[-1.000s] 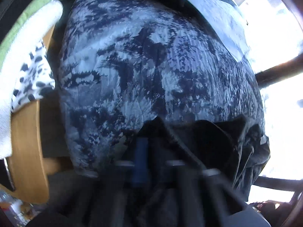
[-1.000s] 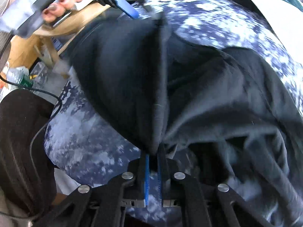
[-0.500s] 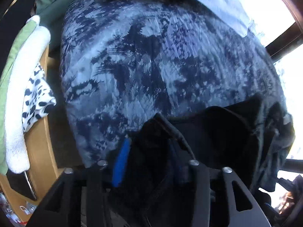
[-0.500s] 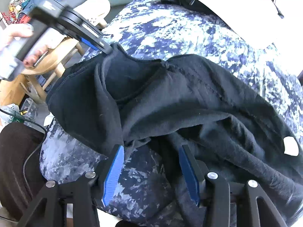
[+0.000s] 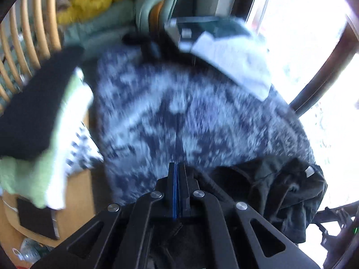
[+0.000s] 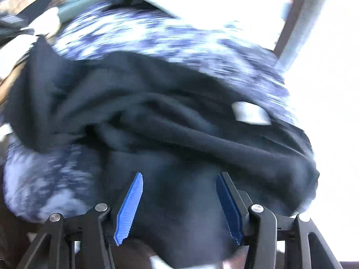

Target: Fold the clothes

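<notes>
A black garment [image 6: 170, 116] lies crumpled on a blue-and-white mottled bedspread [image 5: 179, 116]. It carries a white label [image 6: 250, 113]. In the left wrist view the garment [image 5: 278, 190] bunches at the lower right. My left gripper [image 5: 177, 168] is shut with its blue pads together. I see no cloth between its tips; black cloth lies just right of and under it. My right gripper [image 6: 179, 179] is open, its blue pads [image 6: 130, 204] wide apart over the garment's near edge.
A wooden chair [image 5: 74, 201] at the left carries a pile of green, white and spotted cloths [image 5: 56, 134] with a black one on top. A white sheet [image 5: 235, 67] and dark items lie at the bed's far end. A bright window [image 5: 314, 44] is right.
My left gripper went from open around black cloth to shut and has tilted up. My right gripper let go of the garment a second ago and stays open, now closer over it.
</notes>
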### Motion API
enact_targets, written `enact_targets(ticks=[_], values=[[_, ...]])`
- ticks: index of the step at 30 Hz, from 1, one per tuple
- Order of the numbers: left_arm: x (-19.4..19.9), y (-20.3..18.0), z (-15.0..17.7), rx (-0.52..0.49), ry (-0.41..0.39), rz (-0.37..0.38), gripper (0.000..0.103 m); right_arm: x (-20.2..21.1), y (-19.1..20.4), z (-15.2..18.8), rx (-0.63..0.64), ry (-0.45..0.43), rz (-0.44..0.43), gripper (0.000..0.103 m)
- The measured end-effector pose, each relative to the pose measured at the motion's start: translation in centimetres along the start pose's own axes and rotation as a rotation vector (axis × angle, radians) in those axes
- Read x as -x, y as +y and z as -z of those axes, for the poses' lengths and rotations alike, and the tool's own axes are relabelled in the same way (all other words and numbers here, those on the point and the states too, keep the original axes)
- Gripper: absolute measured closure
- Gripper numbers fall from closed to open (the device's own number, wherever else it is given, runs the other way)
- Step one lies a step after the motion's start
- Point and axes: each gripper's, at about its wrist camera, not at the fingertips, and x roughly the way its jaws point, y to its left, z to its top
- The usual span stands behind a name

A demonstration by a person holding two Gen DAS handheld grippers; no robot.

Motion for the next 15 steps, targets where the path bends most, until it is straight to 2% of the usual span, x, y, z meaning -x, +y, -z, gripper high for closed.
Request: enact_targets(ticks=[1, 4, 6, 7, 9, 10, 12, 15], values=[[0.1, -0.4, -0.1, -0.007, 0.012, -0.007, 0.103, 0.2, -1.6, 0.2, -0.043, -0.003, 0.019, 0.042], [-0.9, -1.7, 0.0, -0.013, 0.085, -0.026, 0.103, 0.8, -6.1, 0.2, -0.159, -0.016, 0.071, 0.040], [-2.2, -2.4, 0.3, -0.011, 0.127, -0.034, 0.100, 1.1, -8.5, 0.1, -0.226, -0.030, 0.070, 0.038], [-3.3, -2.7, 0.4, 0.000, 0.168, -0.040, 0.098, 0.9, -9.4, -0.1, -0.257, -0.023, 0.061, 0.038], [-5.2, -3.0, 1.0, 0.020, 0.260, -0.045, 0.081, 0.0, -11.4, -0.6, -0.320, 0.008, 0.047, 0.038], [-6.2, -3.2, 1.3, 0.029, 0.305, -0.048, 0.078, -0.5, -11.9, -0.8, -0.338, 0.023, 0.050, 0.038], [-7.9, -3.3, 1.4, 0.049, 0.367, -0.061, 0.077, -1.6, -13.1, -1.4, -0.366, 0.053, 0.074, 0.038], [-9.2, -3.1, 1.0, 0.077, 0.403, -0.082, 0.074, -3.4, -14.5, -3.2, -0.383, 0.077, 0.067, 0.038]])
